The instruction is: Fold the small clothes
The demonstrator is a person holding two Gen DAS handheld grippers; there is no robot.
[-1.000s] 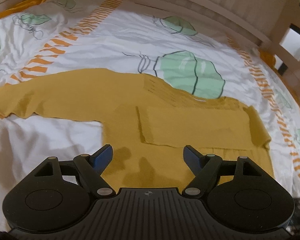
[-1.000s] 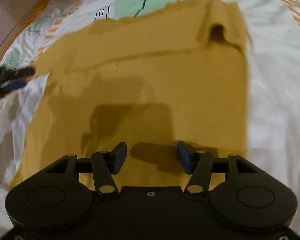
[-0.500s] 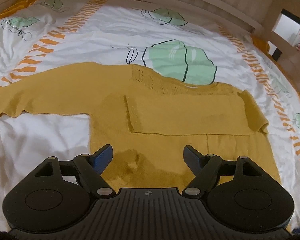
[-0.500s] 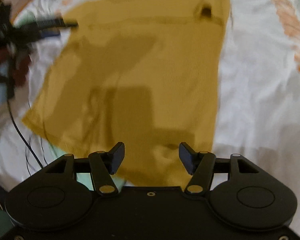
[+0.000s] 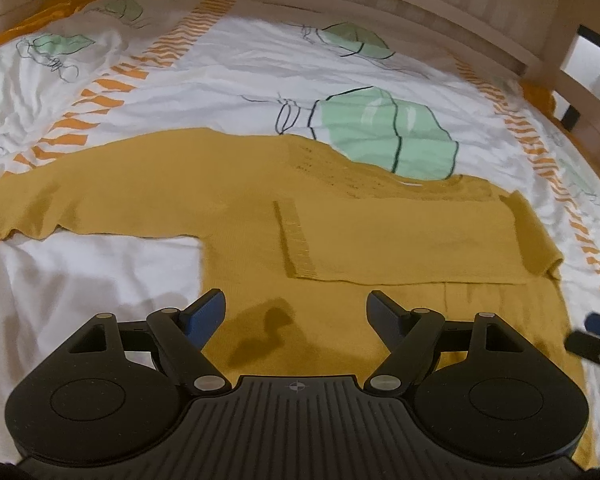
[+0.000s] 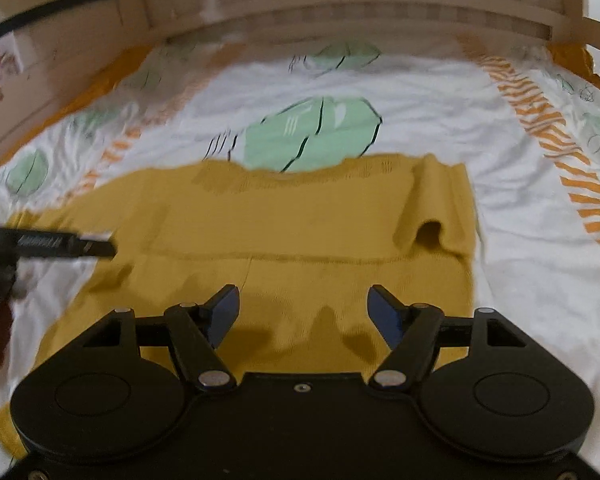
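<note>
A: What is seen, from the largest thing down?

B: A bed is shown, covered by a white sheet printed with green leaves and orange stripes; a wooden rail is seen along its far edge.

A: And the garment?

B: A mustard sweater is laid flat across the middle of the bed, its neckline toward the far edge. One sleeve is stretched out toward the bed's left edge; the other sleeve is folded across the chest.

A: How are the grippers held?

B: The left gripper is held above the sweater's lower part, jaws spread wide, with nothing clamped. The right gripper is held above the sweater's lower part too; its jaws have just been opening, and no cloth is pinched between them. Its view is blurred.
</note>
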